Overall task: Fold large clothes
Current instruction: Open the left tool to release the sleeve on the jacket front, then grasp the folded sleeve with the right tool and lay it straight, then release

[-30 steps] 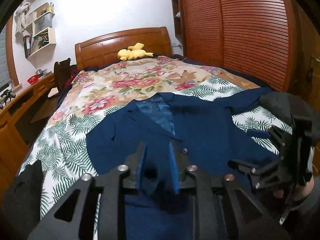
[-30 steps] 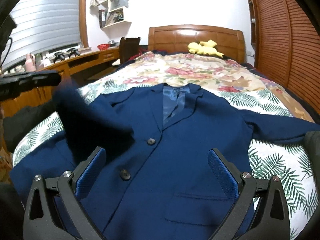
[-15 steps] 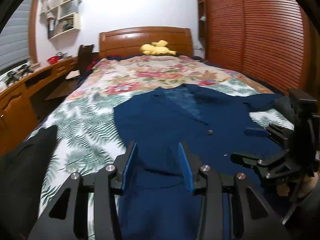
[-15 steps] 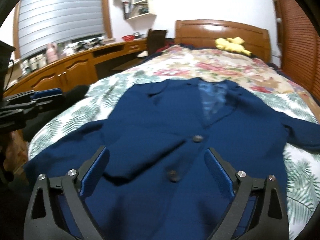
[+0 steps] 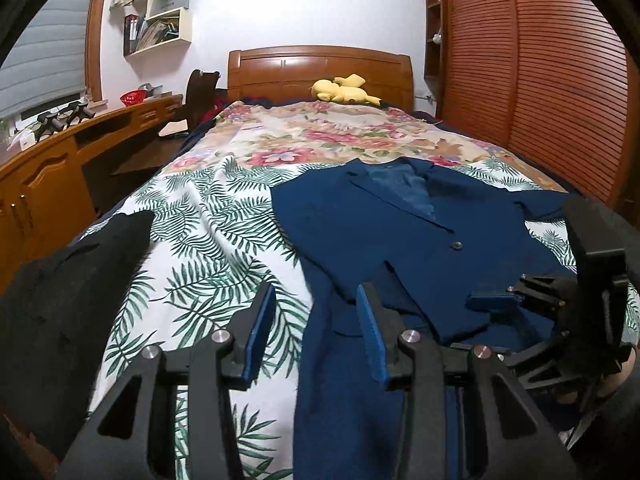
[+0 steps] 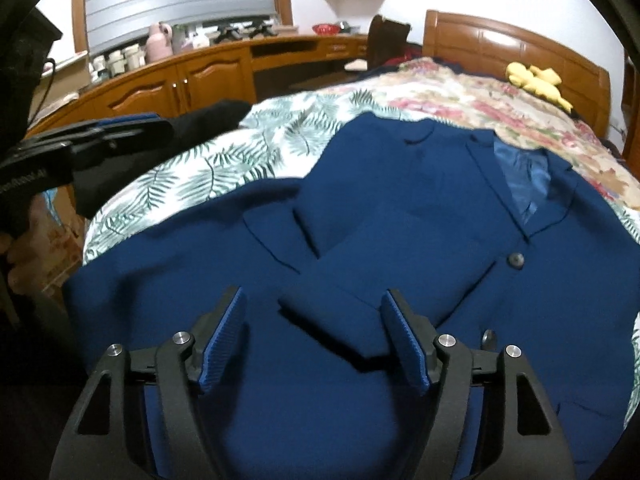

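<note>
A blue jacket (image 6: 400, 220) lies face up on the bed (image 5: 224, 216), its near sleeve (image 6: 340, 276) folded across the front. The left tongs (image 5: 316, 332) stand apart and empty over the jacket's edge. The right tongs (image 6: 316, 336) are closing, with the sleeve's cuff between their pads (image 6: 224, 332), not yet pressed.
</note>
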Demonstrator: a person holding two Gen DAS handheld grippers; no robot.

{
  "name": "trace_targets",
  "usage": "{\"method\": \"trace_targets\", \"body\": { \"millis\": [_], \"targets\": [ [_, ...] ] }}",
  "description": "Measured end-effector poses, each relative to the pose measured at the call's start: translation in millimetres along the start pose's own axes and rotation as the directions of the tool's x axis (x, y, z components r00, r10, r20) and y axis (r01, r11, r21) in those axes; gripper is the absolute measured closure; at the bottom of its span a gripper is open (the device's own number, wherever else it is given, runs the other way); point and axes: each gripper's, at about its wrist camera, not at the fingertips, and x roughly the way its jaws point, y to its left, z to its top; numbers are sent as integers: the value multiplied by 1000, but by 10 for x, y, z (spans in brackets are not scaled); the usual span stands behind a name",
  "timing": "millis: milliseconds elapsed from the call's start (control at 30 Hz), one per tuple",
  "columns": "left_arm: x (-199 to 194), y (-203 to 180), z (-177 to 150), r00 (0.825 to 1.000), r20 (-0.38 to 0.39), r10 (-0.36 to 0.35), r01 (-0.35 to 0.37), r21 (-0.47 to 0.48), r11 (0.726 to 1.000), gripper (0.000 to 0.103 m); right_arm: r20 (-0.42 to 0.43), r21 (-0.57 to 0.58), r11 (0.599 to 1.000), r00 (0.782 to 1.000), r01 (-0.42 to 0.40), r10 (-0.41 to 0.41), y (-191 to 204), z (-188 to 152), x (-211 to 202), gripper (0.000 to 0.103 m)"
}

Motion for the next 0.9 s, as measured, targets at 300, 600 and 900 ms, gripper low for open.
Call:
{"method": "trace_targets", "body": {
  "millis": [300,600,900],
  "targets": [
    [-57,3,-12,1000,12,-3,3,-1,1000,62,-56,-14,998,997,55,-55,-62,-63,65,91],
    [-47,-86,11,1000,15,-23,23,5,1000,62,120,77,994,989,77,-86,-333,-28,-429,97],
    [-34,-234,35,999,19,-48,48,28,998,62,269,201,972,947,124,-176,-655,-84,-1093,98]
  ]
}}
